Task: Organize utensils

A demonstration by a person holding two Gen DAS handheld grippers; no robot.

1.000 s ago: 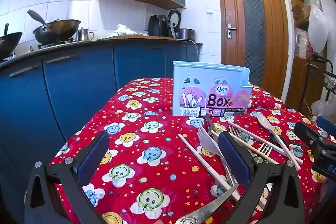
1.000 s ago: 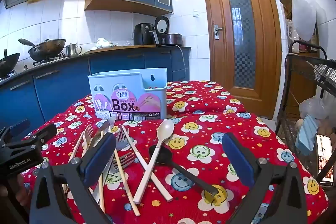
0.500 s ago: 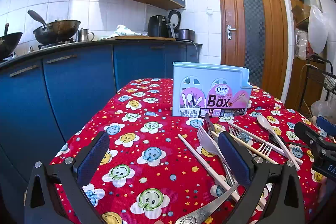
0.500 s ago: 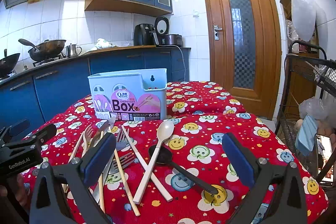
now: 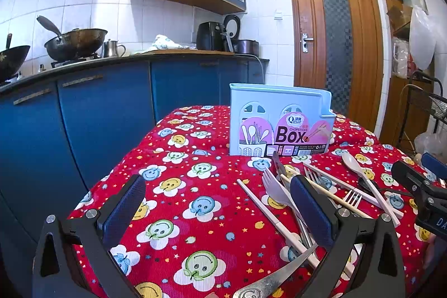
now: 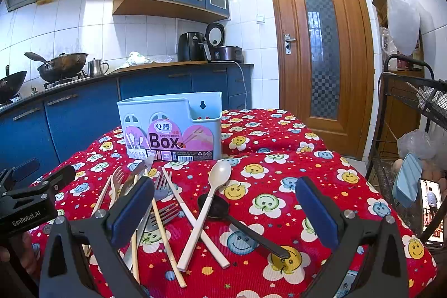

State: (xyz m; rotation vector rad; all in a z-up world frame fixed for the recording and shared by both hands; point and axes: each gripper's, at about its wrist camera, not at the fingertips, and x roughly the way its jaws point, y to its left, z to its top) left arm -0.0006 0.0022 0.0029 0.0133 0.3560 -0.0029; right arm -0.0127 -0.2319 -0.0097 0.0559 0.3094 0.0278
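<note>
Red tablecloth; right view alone shows black spoon fully; both hand-held grippers wide open, empty

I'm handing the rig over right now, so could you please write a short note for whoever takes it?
Left gripper: open, empty, above the cloth.
Right gripper: open, empty, above the utensils.
Box stands upright at the back; nothing seen in it.
White spoon, black spoon, chopsticks and forks lie loose in front.
Done: nothing.
Left: put every utensil into the box.
</note>
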